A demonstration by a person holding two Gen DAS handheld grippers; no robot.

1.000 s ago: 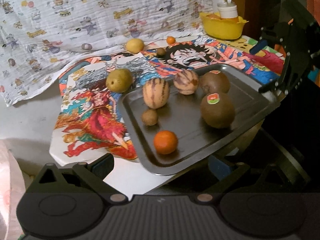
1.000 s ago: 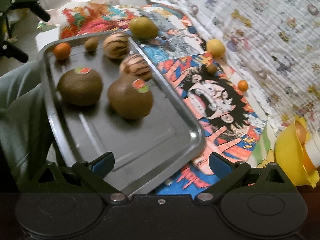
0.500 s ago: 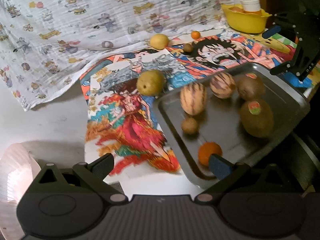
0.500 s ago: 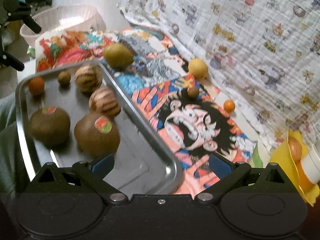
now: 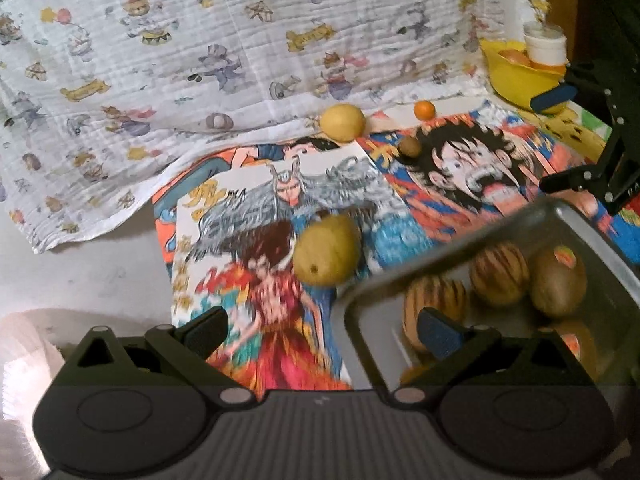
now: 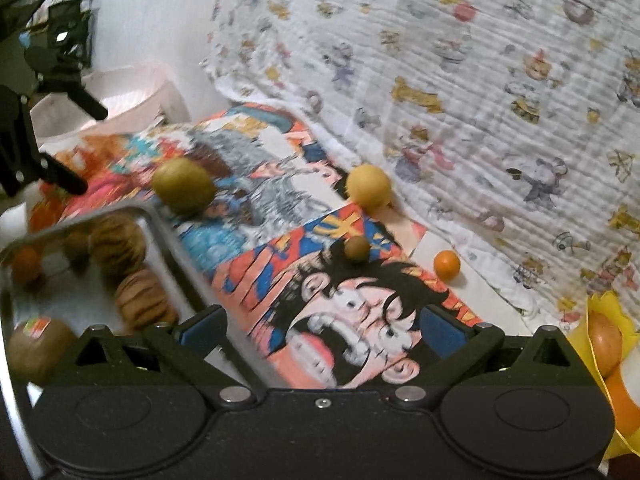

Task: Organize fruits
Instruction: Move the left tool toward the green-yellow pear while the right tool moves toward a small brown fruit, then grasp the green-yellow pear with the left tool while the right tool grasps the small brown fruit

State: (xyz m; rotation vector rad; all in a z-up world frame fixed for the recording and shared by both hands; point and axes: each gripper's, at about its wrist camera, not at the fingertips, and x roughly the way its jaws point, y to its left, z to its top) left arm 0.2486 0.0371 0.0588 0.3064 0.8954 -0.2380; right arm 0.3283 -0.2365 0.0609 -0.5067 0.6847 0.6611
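A metal tray [image 5: 440,254] [image 6: 160,228] holds two striped fruits [image 5: 498,276] [image 6: 116,246], brown kiwis [image 5: 558,282] [image 6: 36,344] and a small orange [image 6: 26,266]. Loose on the cartoon posters lie a green-yellow pear [image 5: 326,250] [image 6: 184,186], a lemon [image 5: 343,123] [image 6: 368,186], a small brown fruit [image 5: 410,146] [image 6: 357,248] and a tiny orange [image 5: 424,110] [image 6: 447,264]. My left gripper [image 5: 322,332] [image 6: 84,144] is open, short of the pear. My right gripper [image 6: 320,328] [image 5: 560,140] is open over the poster, holding nothing.
A yellow bowl [image 5: 516,76] [image 6: 600,340] with fruit and a white cup stands at the far right corner. A white basket [image 6: 120,96] sits beyond the left gripper. Printed white cloth [image 5: 240,40] drapes behind the posters.
Both grippers have shifted off the tray. The left one now faces the pear, with the tray at its right edge. The right one has swung toward the loose fruits on the poster.
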